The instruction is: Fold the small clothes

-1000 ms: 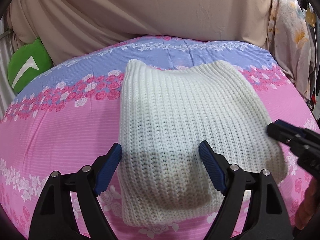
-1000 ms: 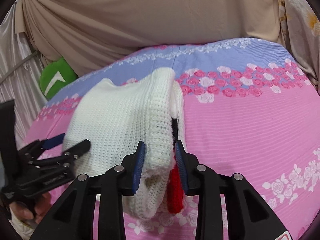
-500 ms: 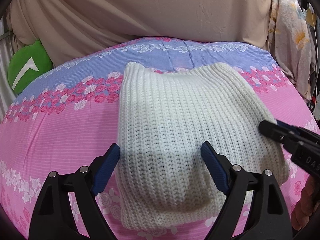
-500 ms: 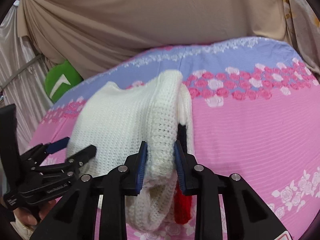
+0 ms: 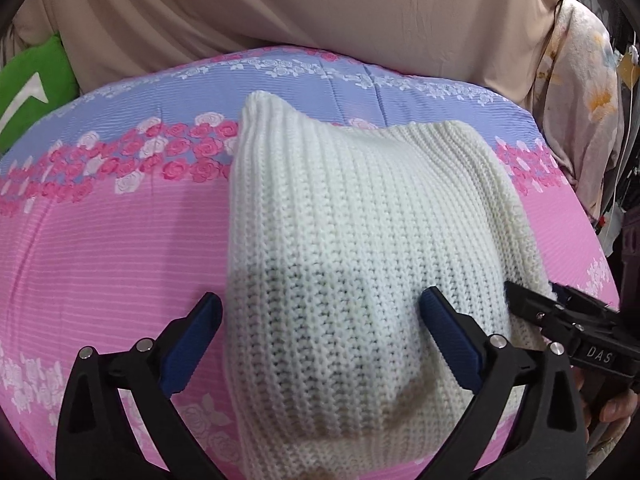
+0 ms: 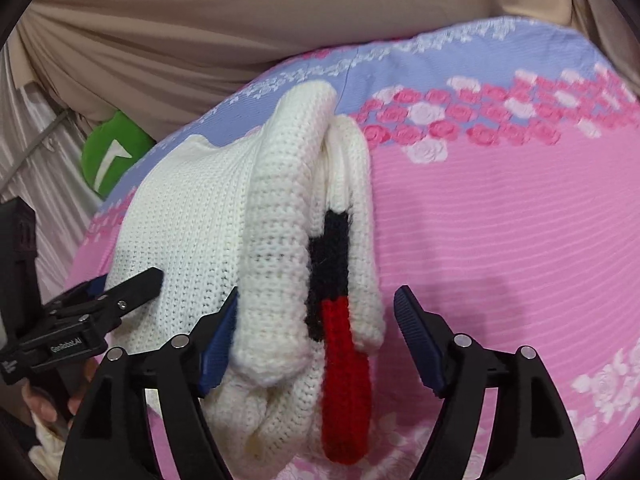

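A folded white knit sweater [image 5: 360, 248] lies on the pink and blue floral bedsheet [image 5: 100, 248]. In the right wrist view its stacked right edge [image 6: 280, 248] shows black and red knit patches [image 6: 340, 320] between the layers. My left gripper [image 5: 320, 340] is open, its jaws wide apart over the sweater's near part. My right gripper [image 6: 316, 340] is open, its jaws standing on either side of the sweater's folded edge. It also shows in the left wrist view [image 5: 568, 320] at the sweater's right edge, and the left gripper shows in the right wrist view [image 6: 120, 300].
A beige drape [image 5: 320, 12] hangs behind the bed. A green cushion [image 5: 32, 88] sits at the far left. Floral fabric [image 5: 580, 100] hangs at the right.
My right gripper has opened and let go of the sweater's folded edge, which now rests on the bed. My left gripper stayed open over the sweater.
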{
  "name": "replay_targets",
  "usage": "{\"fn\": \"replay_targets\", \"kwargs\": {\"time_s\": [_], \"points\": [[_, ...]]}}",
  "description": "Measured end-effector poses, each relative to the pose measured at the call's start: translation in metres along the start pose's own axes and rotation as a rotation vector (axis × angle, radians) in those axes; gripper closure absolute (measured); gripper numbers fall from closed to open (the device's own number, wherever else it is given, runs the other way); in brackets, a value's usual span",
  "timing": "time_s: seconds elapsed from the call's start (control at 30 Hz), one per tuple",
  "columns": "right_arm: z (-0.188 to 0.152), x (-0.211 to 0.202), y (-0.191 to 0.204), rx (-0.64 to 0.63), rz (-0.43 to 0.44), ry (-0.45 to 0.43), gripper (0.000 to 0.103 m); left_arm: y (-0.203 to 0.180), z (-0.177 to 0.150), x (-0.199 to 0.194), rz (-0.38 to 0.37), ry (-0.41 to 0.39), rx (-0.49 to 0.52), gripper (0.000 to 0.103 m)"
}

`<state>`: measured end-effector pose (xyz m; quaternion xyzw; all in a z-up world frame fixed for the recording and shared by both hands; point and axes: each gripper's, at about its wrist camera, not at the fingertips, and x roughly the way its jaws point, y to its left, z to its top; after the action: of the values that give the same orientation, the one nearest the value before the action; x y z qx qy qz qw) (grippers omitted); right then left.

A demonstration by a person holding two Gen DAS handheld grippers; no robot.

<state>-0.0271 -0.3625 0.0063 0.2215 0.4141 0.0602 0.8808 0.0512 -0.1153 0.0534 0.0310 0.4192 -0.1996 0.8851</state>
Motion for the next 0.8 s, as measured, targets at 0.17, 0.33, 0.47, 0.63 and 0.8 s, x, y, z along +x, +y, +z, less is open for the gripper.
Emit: {"fn": "replay_targets", "kwargs": {"time_s": [0.17, 0.33, 0.47, 0.63, 0.8], "points": [[0.002, 0.006, -0.006, 0.028, 0.058, 0.021, 0.026, -0.001, 0.000, 0.007, -0.006, 0.003, -0.010, 0.005], [0.005, 0.009, -0.003, 0.027, 0.062, 0.024, 0.025, -0.005, 0.001, 0.013, -0.005, -0.004, -0.007, 0.005], [0.008, 0.013, -0.003, 0.034, 0.080, 0.032, 0.025, -0.004, 0.004, 0.017, -0.015, -0.002, -0.009, 0.005], [0.016, 0.020, -0.004, 0.032, 0.103, 0.043, 0.027, -0.003, 0.004, 0.020, -0.032, -0.004, -0.014, 0.005], [0.020, 0.022, -0.008, 0.062, 0.156, 0.056, 0.041, -0.005, 0.006, 0.018, -0.055, 0.002, 0.005, 0.008]]}}
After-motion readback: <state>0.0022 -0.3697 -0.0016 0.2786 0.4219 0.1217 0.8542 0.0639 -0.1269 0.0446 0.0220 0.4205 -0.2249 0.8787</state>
